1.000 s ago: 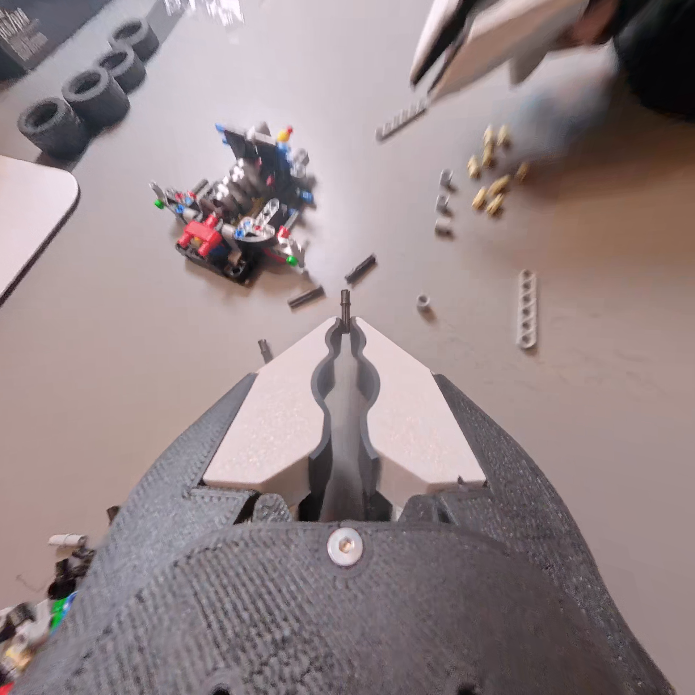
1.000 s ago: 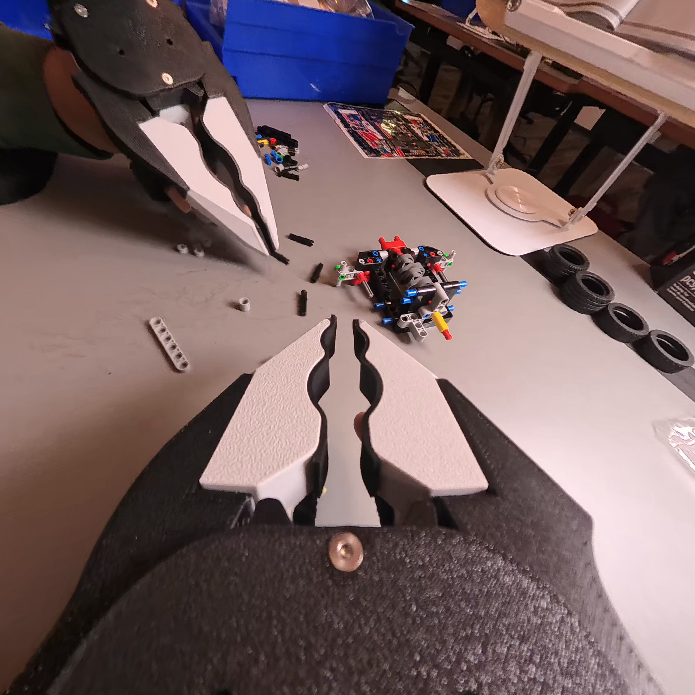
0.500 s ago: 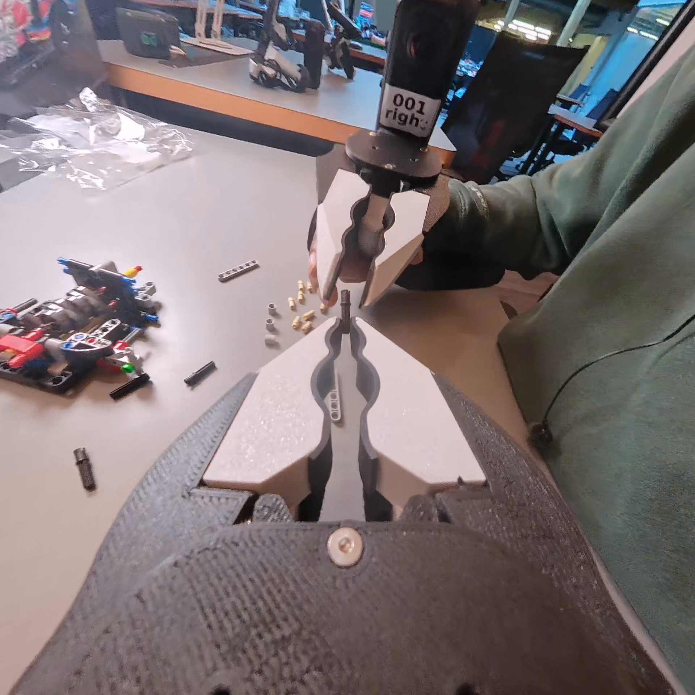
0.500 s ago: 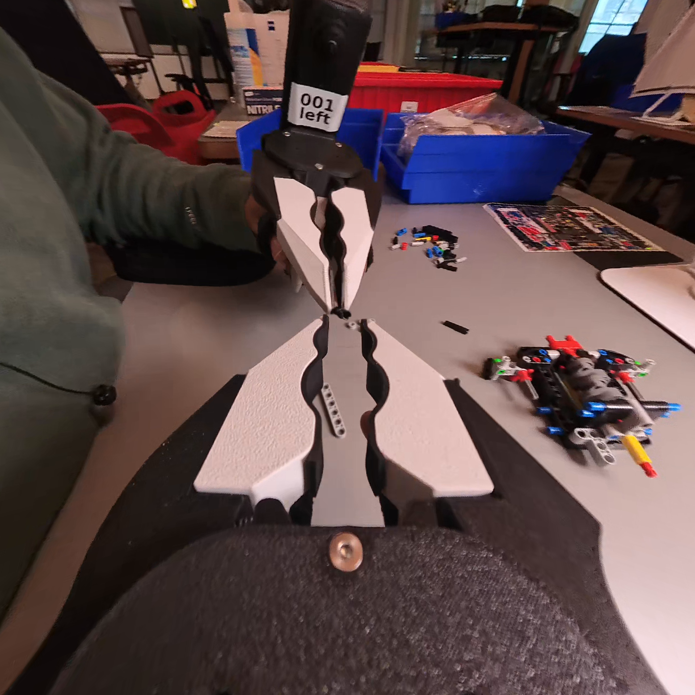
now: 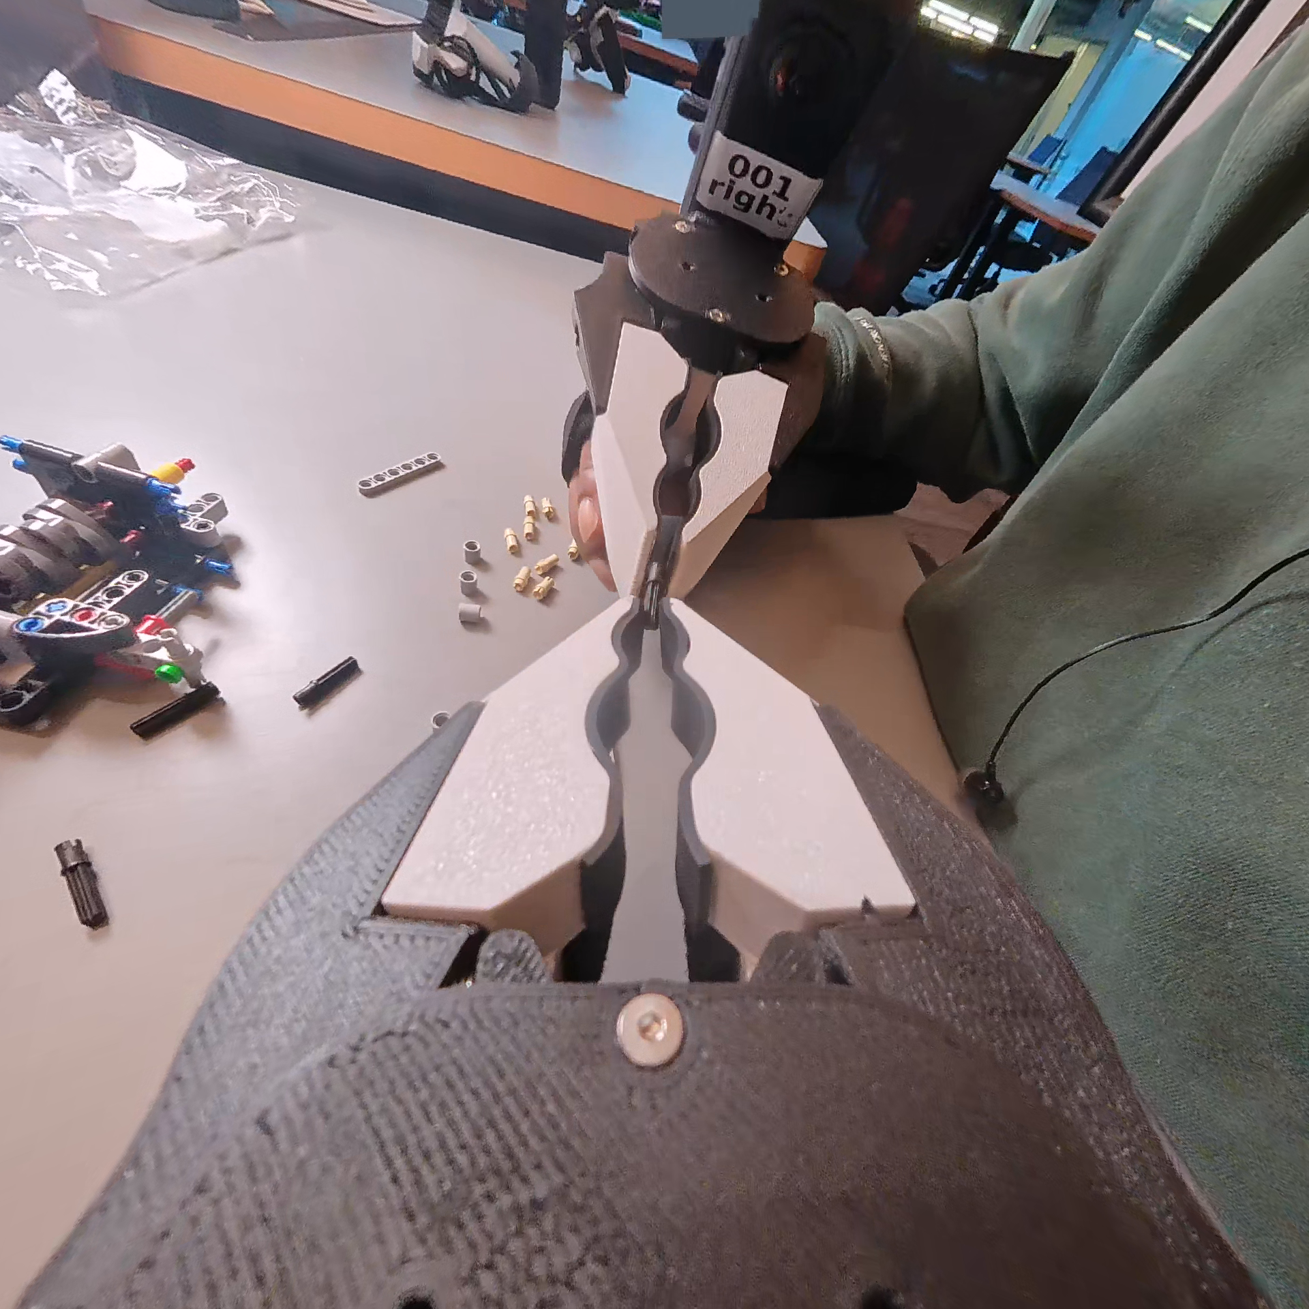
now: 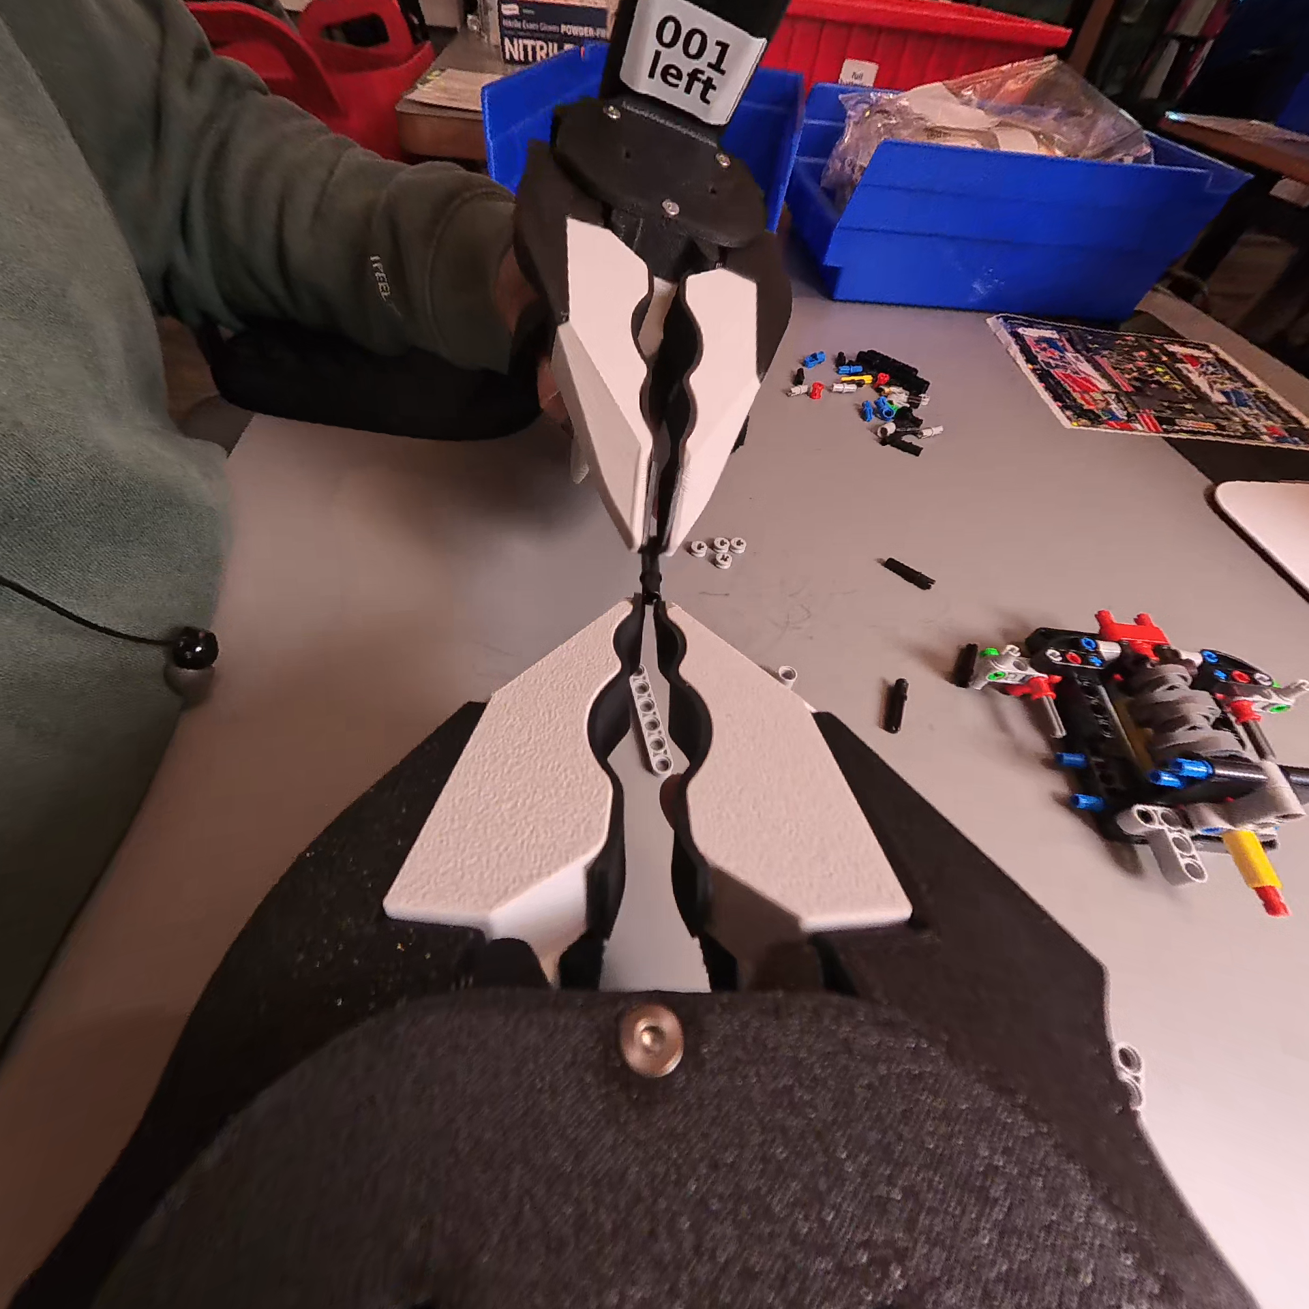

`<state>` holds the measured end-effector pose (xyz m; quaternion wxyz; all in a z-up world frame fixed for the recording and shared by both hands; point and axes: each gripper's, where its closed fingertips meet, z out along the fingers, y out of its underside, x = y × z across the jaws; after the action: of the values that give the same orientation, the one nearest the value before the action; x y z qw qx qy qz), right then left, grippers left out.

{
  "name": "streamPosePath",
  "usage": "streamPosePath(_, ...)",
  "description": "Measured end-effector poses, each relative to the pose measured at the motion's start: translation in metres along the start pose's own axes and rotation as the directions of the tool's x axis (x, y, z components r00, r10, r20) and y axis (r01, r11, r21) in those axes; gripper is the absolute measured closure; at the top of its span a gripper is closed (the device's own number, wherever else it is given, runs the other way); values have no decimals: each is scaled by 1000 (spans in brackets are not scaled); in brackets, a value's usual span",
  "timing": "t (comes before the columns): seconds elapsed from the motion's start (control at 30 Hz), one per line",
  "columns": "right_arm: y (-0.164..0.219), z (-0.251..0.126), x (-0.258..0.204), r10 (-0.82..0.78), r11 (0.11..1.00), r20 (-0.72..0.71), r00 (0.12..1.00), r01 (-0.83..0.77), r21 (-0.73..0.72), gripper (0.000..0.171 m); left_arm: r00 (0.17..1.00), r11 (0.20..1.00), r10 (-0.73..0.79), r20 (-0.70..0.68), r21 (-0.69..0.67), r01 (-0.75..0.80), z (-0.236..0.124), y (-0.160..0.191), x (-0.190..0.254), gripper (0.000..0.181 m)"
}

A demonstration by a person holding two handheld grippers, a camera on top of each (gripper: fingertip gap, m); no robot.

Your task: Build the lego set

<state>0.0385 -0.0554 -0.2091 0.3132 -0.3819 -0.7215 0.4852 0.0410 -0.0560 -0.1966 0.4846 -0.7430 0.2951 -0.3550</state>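
Left wrist view: the left gripper has its tips pinched on one end of a small black pin, held above the table. The right gripper points at it from the far side, tip to tip, and its tips are closed on the pin's other end. A green sleeve fills the right side and hides the table edge there. To the left of the meeting tips lie tan pegs, three grey bushes and a grey holed beam. Nearer the left edge sits the part-built lego set, with loose black pins just beside it. Crumpled clear plastic lies toward the far left corner.

Right wrist view: the right gripper nips the pin facing the left gripper. Between the right fingers another grey beam shows on the table below. The lego set lies to the right, small grey round pieces just beside the tips, mixed small parts and an instruction sheet farther off, blue bins at the far edge.
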Motion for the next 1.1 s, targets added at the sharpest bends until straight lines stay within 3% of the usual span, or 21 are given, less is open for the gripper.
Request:
streamPosePath(0.17,7,4,0,-20,999,-12,1000,20,-40,171,1000,999,-26,8,19,26,-3,-3,-4,180)
streamPosePath(0.37,5,1,10,-28,999,-61,998,26,-41,154,999,999,-27,30,-25,28,-4,4,-8,180)
streamPosePath(0.7,16,11,4,-146,982,-72,987,136,-127,170,998,995,-55,19,-77,56,2,13,-6,180)
streamPosePath(0.97,9,10,10,-91,993,-101,991,83,-87,170,996,996,-87,15,9,87,-2,1,-9,180)
streamPosePath(1.1,-2,4,17,-13,1000,-115,993,13,-1,170,997,992,-83,-10,98,83,-11,-12,-8,167)
